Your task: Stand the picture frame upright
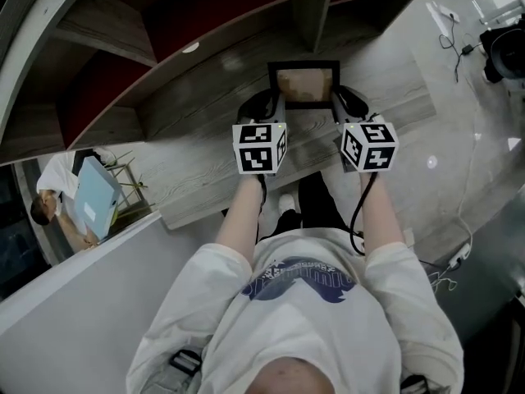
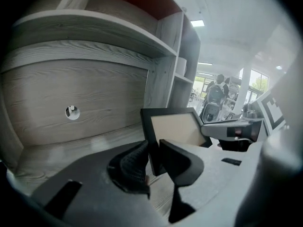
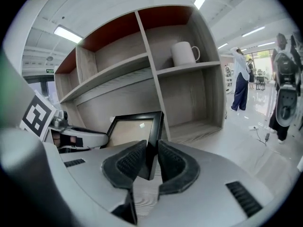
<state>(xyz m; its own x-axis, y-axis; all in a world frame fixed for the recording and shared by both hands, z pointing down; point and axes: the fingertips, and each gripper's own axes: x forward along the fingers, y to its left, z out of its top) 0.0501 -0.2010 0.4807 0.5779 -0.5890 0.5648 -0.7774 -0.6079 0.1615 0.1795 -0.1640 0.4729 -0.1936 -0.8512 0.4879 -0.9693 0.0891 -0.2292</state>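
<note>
The black picture frame (image 1: 303,85) with a tan insert is on the grey wooden shelf top (image 1: 197,179), its face tilted up toward me. My left gripper (image 1: 274,105) is shut on the frame's left edge; in the left gripper view the frame (image 2: 173,127) rises from between the pads, with the left gripper (image 2: 154,159) clamping its black border. My right gripper (image 1: 339,103) is shut on the right edge. In the right gripper view the frame (image 3: 135,129) leans left from the right gripper (image 3: 151,161). The frame's bottom edge is hidden behind the jaws.
A wooden shelf unit (image 3: 156,70) with open compartments stands behind the frame, and a white mug (image 3: 184,54) sits in one upper cell. The back panel has a cable hole (image 2: 72,111). Cables (image 1: 456,41) lie on the floor at the right. A person (image 1: 78,194) is at the left.
</note>
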